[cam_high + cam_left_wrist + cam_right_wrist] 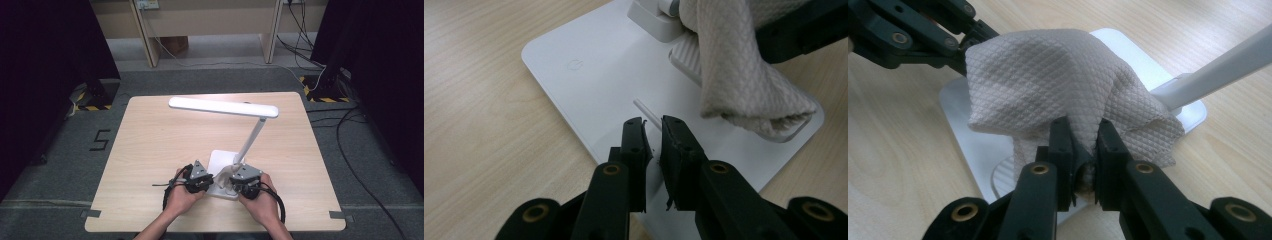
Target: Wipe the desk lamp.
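Note:
A white desk lamp stands on the wooden table, with a long head [222, 107], a slanted stem [252, 140] and a flat base [218, 162]. My right gripper [1083, 125] is shut on a beige quilted cloth [1043, 75] that drapes over the base [973, 145] beside the stem [1218, 65]. My left gripper [653, 124] rests its tips on the base [589, 75] near its front edge. Its jaws are almost together, pinching a thin white strip [645, 109]. The cloth [739, 85] hangs just to its right. From above, the left gripper [207, 184] and right gripper [234, 184] sit side by side.
The table [150, 150] has bare wood to the left and behind the lamp. A power symbol [573, 64] marks the base. Cables [350, 150] trail over the grey floor at the right, and dark screens stand on both sides.

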The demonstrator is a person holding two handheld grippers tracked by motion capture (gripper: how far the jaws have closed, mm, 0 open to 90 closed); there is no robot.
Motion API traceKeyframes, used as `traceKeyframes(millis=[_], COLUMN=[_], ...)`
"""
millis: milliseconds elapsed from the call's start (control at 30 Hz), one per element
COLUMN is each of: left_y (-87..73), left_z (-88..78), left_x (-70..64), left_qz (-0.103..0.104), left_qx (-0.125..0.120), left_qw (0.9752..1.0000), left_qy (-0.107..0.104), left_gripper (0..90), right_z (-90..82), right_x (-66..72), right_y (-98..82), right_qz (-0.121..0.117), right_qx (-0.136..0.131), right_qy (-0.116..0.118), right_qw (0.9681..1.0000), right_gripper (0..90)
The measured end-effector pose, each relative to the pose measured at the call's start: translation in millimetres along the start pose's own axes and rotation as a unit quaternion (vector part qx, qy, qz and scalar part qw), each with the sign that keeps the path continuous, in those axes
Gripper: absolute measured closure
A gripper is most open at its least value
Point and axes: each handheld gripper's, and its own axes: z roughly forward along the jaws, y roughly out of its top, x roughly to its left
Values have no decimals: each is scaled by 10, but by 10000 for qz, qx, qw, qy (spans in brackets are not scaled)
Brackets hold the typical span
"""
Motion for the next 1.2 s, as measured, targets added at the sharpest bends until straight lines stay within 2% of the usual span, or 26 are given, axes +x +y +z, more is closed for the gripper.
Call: traceKeyframes(millis=[267,433,533,633,933,1200], left_y=[-9,-13,-12,-12,-10,-5], left_z=[-1,1,1,1,4,4], left_x=[-3,-11,-1,0,9,5], left_qz=[-34,-54,-100,-96,-127,-96], left_qx=[-30,-65,-50,-49,-46,-31], left_qw=[10000,9999,9999,9999,9999,9999], left_qy=[66,82,41,35,9,22], left_gripper=[781,784,783,783,784,784], right_z=[26,95,168,161,35,-162], right_x=[-43,-116,-149,-135,45,233], right_y=[9,13,1,10,-43,-146], right_qz=[61,215,311,241,-52,-170], right_qx=[-56,-101,-56,-16,106,201], right_qy=[23,-14,85,79,252,628], right_qw=[10000,9997,9995,9997,9996,9977], right_gripper=[814,814,814,815,818,819])
